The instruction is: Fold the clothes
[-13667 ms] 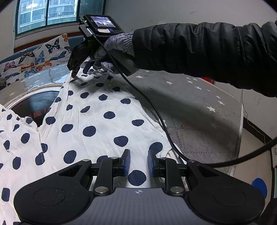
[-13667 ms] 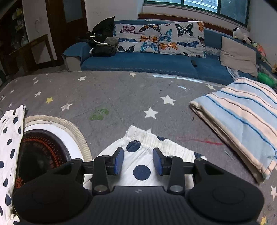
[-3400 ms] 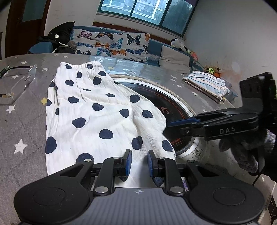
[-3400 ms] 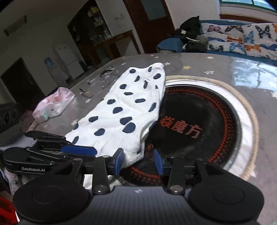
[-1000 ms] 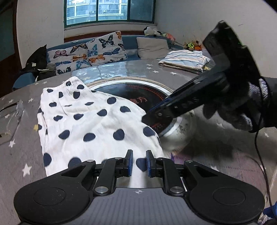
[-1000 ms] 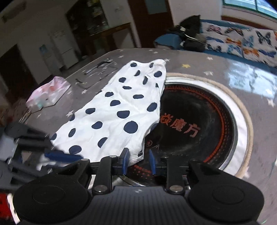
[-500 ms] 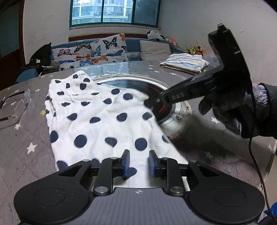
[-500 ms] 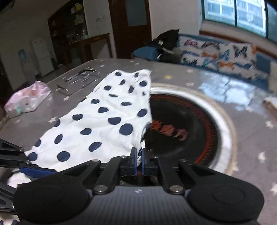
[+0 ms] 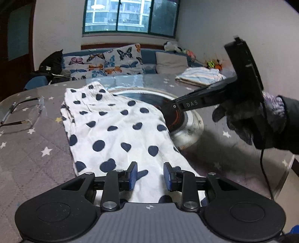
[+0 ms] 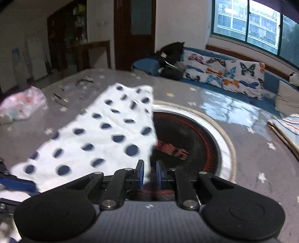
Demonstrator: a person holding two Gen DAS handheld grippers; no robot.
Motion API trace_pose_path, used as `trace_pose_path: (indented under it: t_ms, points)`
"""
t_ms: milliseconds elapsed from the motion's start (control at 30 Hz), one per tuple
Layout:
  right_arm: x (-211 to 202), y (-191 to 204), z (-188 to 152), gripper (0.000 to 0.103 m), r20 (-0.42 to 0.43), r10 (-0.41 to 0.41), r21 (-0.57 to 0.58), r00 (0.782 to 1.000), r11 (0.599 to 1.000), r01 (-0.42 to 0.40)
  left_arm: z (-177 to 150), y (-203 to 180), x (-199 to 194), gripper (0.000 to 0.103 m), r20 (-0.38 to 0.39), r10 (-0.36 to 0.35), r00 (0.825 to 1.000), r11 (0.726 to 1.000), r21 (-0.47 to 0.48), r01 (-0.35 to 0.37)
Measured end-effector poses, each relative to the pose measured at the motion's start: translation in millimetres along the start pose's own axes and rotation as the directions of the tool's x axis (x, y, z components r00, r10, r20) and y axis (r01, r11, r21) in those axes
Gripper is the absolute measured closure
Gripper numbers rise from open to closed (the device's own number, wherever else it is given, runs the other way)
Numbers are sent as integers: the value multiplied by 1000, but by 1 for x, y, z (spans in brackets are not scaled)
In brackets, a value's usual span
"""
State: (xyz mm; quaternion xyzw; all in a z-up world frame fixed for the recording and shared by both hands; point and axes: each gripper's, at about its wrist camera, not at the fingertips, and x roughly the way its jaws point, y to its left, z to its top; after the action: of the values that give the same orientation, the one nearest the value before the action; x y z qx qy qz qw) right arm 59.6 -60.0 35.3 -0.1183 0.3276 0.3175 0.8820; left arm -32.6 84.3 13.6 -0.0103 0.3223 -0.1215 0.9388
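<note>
Polka-dot garment [image 9: 119, 130] spread flat on starred table [image 9: 28, 158]; left gripper [image 9: 150, 175] jaws parted, just widened, above hem; right gripper [image 10: 149, 174] jaws slightly parted, just reopened, nothing gripped.

A teal-framed window [image 9: 129, 17] is being set into the white wall [image 9: 58, 24] at twelve o'clock. A blue sofa [image 10: 233, 91] with butterfly cushions [image 9: 112, 62] is being lined beneath it. At ten o'clock in the right wrist view, a dark wooden door [image 10: 134, 33] is being shown.

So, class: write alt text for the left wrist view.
A white polka-dot garment lies flat on a grey star-print table, the open left gripper over its near edge. A gloved hand holds the right gripper over its far side.
</note>
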Motion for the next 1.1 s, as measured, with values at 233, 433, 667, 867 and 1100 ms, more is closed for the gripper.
trace_pose_path:
  t_ms: [233,433,667,867,1100]
  points:
    - [25,16,-7,82,-57,57,-19,997,998,-58,-6,19,3,70,-35,36,999,994,-106,-40]
    - [9,25,-7,68,-58,98,-73,993,992,-102,-11,24,-16,70,-22,46,999,989,-141,-48]
    - [-12,63,-30,59,-95,208,-232,973,946,-225,-25,19,-18,68,-41,48,998,990,-131,-53]
    - [-16,69,-23,56,-90,199,-272,976,938,-216,-17,14,-30,63,-25,43,999,994,-103,-46]
    - [11,59,-8,48,-124,216,-236,968,941,-241,1,20,-21,47,3,61,998,992,-107,-60]
